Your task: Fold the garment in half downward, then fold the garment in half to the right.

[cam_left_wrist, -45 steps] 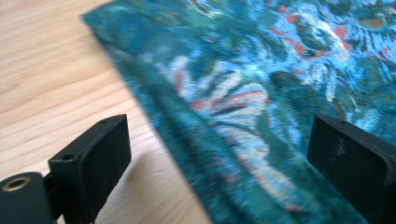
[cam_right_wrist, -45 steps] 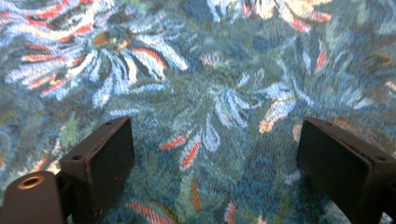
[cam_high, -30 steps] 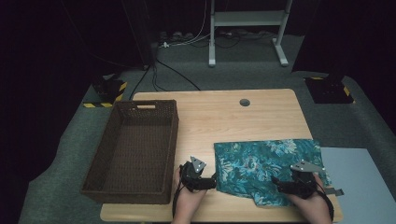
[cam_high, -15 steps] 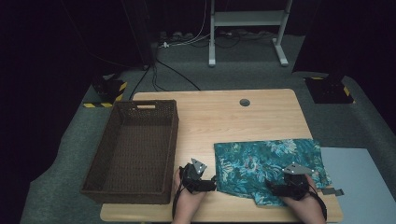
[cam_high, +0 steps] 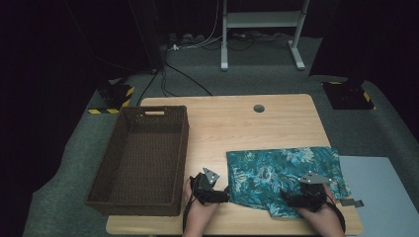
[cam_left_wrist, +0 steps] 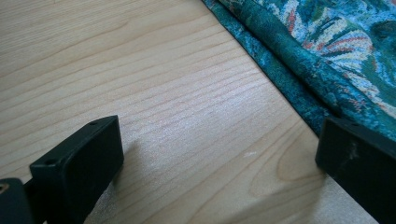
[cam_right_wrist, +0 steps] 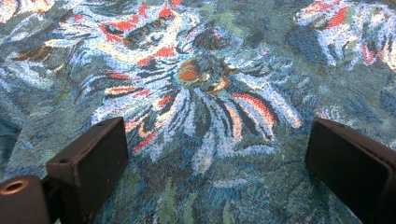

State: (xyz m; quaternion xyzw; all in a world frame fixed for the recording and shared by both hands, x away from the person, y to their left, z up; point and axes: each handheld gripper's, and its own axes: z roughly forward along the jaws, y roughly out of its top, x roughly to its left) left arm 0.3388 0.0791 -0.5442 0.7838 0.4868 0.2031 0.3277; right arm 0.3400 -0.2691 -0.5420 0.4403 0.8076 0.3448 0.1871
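A teal floral cloth (cam_high: 281, 170) lies flat on the front right of the wooden table (cam_high: 237, 123). My left gripper (cam_high: 223, 195) rests low at the cloth's left edge, pointing right. Its jaws stand open over bare wood (cam_left_wrist: 196, 116), and the right jaw touches the cloth's folded hem (cam_left_wrist: 299, 88). My right gripper (cam_high: 289, 199) sits on the cloth's front part, pointing left. Its jaws are open and pressed close to the patterned fabric (cam_right_wrist: 205, 93), with nothing pinched between them.
A dark brown wicker basket (cam_high: 113, 163) stands empty on the table's left side, close to my left hand. A round cable hole (cam_high: 258, 108) is near the far edge. A grey mat (cam_high: 380, 197) lies on the floor at the right.
My right gripper has slid left and toward the front edge across the cloth. The left gripper has barely shifted. The cloth lies as before.
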